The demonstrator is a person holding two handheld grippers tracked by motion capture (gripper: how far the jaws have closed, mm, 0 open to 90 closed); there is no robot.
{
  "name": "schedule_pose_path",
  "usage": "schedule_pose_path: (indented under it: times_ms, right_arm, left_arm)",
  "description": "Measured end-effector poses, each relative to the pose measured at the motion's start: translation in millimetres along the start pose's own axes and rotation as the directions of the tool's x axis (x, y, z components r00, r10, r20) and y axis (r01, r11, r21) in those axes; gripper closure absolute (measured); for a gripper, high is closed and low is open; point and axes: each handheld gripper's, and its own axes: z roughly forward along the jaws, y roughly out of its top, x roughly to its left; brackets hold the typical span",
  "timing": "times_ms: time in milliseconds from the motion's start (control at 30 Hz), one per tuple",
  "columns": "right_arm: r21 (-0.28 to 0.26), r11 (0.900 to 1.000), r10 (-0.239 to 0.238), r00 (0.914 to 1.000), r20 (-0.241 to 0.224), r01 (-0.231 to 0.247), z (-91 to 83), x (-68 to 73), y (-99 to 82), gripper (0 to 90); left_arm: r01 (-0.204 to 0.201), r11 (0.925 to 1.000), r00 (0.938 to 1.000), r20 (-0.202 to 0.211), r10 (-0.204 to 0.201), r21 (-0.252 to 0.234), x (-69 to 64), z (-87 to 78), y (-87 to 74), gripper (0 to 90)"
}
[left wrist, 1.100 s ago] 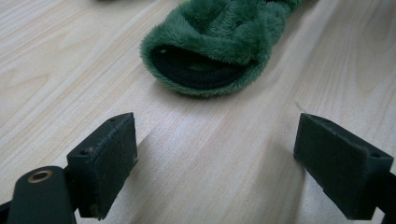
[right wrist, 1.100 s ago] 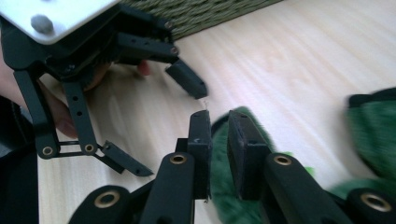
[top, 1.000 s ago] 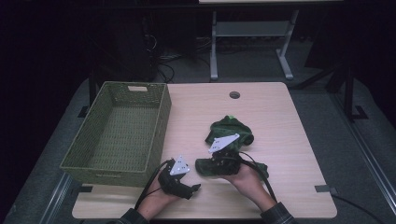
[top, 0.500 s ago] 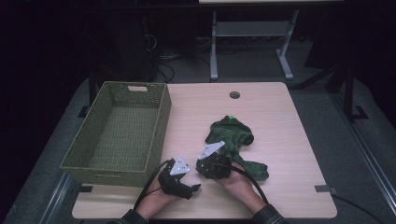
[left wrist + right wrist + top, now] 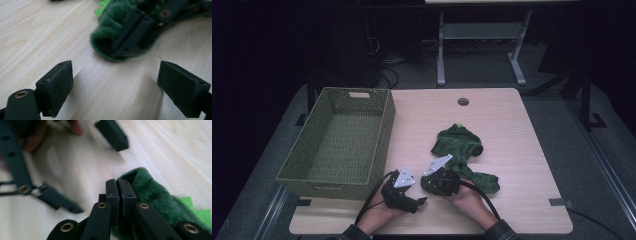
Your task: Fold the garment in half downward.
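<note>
We pinch the fuzzy green cloth tight
Our right tool has just squeezed its edge; left tool waits released, lower middle, so lift slowly

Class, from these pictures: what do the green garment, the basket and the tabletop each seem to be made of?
Green garment: soft plush or fleece, going by its fuzzy pile. Basket: woven fibre or wicker-like strands, olive and matt; exact material unclear. Tabletop: pale wood or wood-look laminate, with visible grain lines.
</note>
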Motion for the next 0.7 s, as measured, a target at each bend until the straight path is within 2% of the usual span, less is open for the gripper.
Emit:
schedule_pose_path:
  times_ms: [67,100,200,267,333,533,633,700]
  right_arm:
    - [-0.001,1.0,-0.006,0.9996,-0.027,0.006,-3.2,1.6,-2.0,87.1]
    - [-0.006,1.0,-0.005,0.9992,-0.039,0.005,-5.5,2.1,-2.9,87.1]
    - [-0.017,0.9997,0.014,0.9984,-0.054,-0.015,-12.3,3.1,-4.0,87.1]
    - [-0.066,0.9973,0.028,0.9973,-0.069,-0.033,-25.0,1.2,-3.6,87.0]
    - [-0.105,0.9938,0.03,0.9964,-0.079,-0.038,-33.9,-1.0,-3.1,87.0]
    - [-0.162,0.9854,0.04,0.9959,-0.082,-0.053,-52.0,-5.8,-5.9,86.6]
    - [-0.197,0.9776,0.061,0.995,-0.079,-0.076,-64.7,-14.3,-10.3,86.0]
    - [-0.202,0.9761,0.066,0.9952,-0.073,-0.08,-68.0,-17.0,-11.9,85.9]
  left_arm:
    - [0.011,0.9999,0.9999,0.003,-0.01,-0.003,-0.7,0.3,-0.2,12.7]
    - [0.003,1.0,1.0,0.001,-0.003,0.003,-0.2,-0.1,-0.1,12.6]
    - [0.012,0.9999,0.9999,0.002,-0.012,-0.005,-0.8,0.4,-0.2,12.6]
    - [0.003,1.0,1.0,-0.001,-0.003,-0.002,-0.2,0.2,-0.1,12.6]
    - [0.013,0.9999,0.9999,0.001,-0.013,-0.007,-1.0,0.6,-0.2,12.6]
    - [0.013,0.9999,0.9999,0.001,-0.013,-0.007,-1.0,0.6,-0.2,12.6]
    - [0.014,0.9999,0.9999,0.002,-0.014,-0.007,-1.1,0.5,-0.1,12.6]
    - [0.015,0.9999,0.9999,0.002,-0.015,-0.007,-1.1,0.5,-0.1,12.5]
